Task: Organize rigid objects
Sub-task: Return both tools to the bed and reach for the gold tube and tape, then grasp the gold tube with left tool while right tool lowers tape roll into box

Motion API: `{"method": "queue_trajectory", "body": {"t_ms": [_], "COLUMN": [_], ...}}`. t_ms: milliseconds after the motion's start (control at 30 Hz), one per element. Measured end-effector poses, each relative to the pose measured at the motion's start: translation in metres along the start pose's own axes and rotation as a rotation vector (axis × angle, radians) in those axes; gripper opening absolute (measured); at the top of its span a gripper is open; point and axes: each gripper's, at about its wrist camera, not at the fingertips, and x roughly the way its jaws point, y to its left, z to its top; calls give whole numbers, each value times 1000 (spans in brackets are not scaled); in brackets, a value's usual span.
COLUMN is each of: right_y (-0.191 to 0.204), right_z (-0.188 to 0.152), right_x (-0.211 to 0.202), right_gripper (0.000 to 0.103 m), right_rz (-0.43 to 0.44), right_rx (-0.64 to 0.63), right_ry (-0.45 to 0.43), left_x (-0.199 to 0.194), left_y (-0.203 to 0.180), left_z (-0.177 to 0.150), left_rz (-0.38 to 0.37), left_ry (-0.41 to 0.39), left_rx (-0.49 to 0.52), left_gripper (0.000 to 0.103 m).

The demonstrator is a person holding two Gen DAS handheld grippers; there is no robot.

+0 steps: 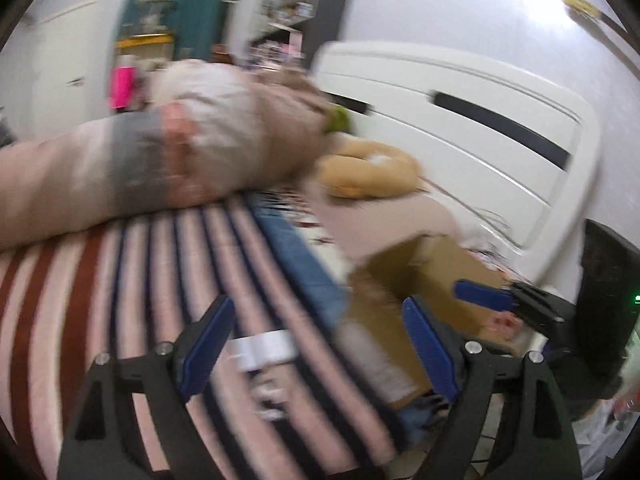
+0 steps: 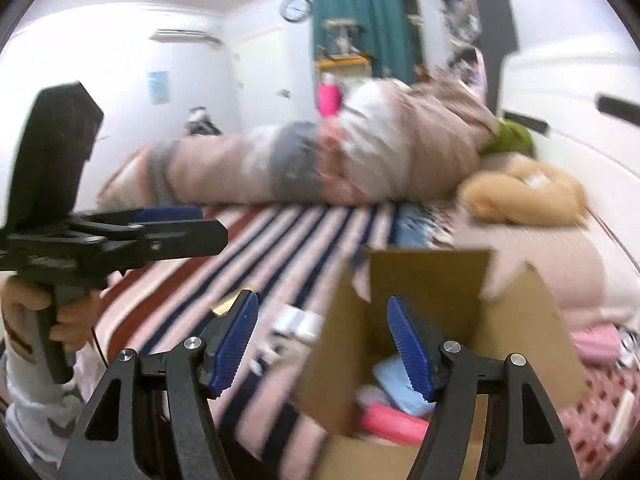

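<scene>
On the bed (image 1: 120,280), which is spread with a blanket striped in pink, dark blue and rust red, an open brown cardboard box (image 2: 432,280) sits near the white headboard (image 1: 460,128), just beside a pale pink pillow (image 2: 560,264). The right tongs (image 2: 324,340) hang over the near edge of that box with their blue ribbed pads spread wide and nothing between them; inside the box lie a light blue item (image 2: 390,376) and a bright pink item (image 2: 394,420), both too blurred to name. Just left of the box, on the stripes, rests a small white rectangular object (image 2: 300,322), seen from the left wrist as a blurred white block (image 1: 264,346) between the wide-open, empty left tongs (image 1: 316,344). In the right wrist view the left tongs appear side-on at the left, gripped by a bare hand (image 2: 60,316). A long bolster in beige, white and grey (image 1: 168,156) lies across the far side of the bed, with a tan plush toy (image 1: 368,174) and something green (image 2: 508,138) by the headboard. Both views are smeared by motion
</scene>
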Motion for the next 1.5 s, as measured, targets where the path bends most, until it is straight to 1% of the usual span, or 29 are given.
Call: {"method": "queue_trajectory", "body": {"t_ms": [67,133,200,233,300,400,467,567,633,700,733,767,867,933,1033,1100,1133,1200,1233,1267,1300,1367,1400,1433,1467,1500], "right_y": [23,45,66,72,86,92,87,70,59,48,43,39,28,24,29,31,32,34,35,36,36,36,36,34,32,32], "right_z": [3,3,-1,-4,-13,-28,-40,-56,-67,-77,-80,-82,-86,-86,-86,-87,-87,-89,-88,-87,-87,-86,-86,-86,-87,-89], "right_x": [13,30,51,60,84,115,135,161,176,189,194,199,204,209,210,213,216,214,213,211,209,207,205,205,204,204], "right_gripper": [64,64,64,64,64,64,64,63,63,63,61,56,55,55,53,48,42,40,39,38,37,37,37,38,40,42], "right_rz": [61,130,172,178,179,160,136,90,38,-25,-39,-44,-54,-42,-10,11,29,25,18,14,10,-13,-23,-28,-39,-52], "right_rx": [-17,-26,-31,-32,-40,-30,10,84,111,127,134,143,149,133,98,74,68,66,61,56,51,51,60,68,74,73], "right_ry": [6,28,61,80,139,217,273,350,378,399,414,429,443,448,449,442,442,440,438,436,438,448,452,454,460,465], "left_x": [-11,-17,-16,-14,-5,21,47,93,117,130,133,135,143,148,149,149,149,149,150,151,152,155,157,157,157,156], "left_y": [31,60,85,93,111,129,141,161,167,164,161,159,157,155,153,155,157,158,159,159,160,162,164,166,167,168], "left_z": [-12,-25,-38,-44,-54,-65,-70,-87,-97,-101,-102,-104,-104,-105,-106,-107,-108,-110,-111,-113,-114,-116,-117,-117,-118,-118], "left_rz": [57,94,123,131,143,151,154,188,208,213,208,197,154,163,188,185,184,190,197,205,213,222,227,226,220,206], "left_ry": [-11,-12,-6,-3,8,31,52,132,176,194,189,185,188,197,200,201,201,204,208,215,220,228,232,232,231,228], "left_rx": [-34,-81,-130,-141,-155,-158,-165,-201,-192,-170,-160,-155,-174,-162,-154,-163,-165,-164,-161,-157,-153,-152,-156,-160,-165,-172], "left_gripper": [84,84,84,84,84,84,84,84,84,84,84,84,84,83,83,83,83,82,77,70,68,52,48,41,33,27]}}
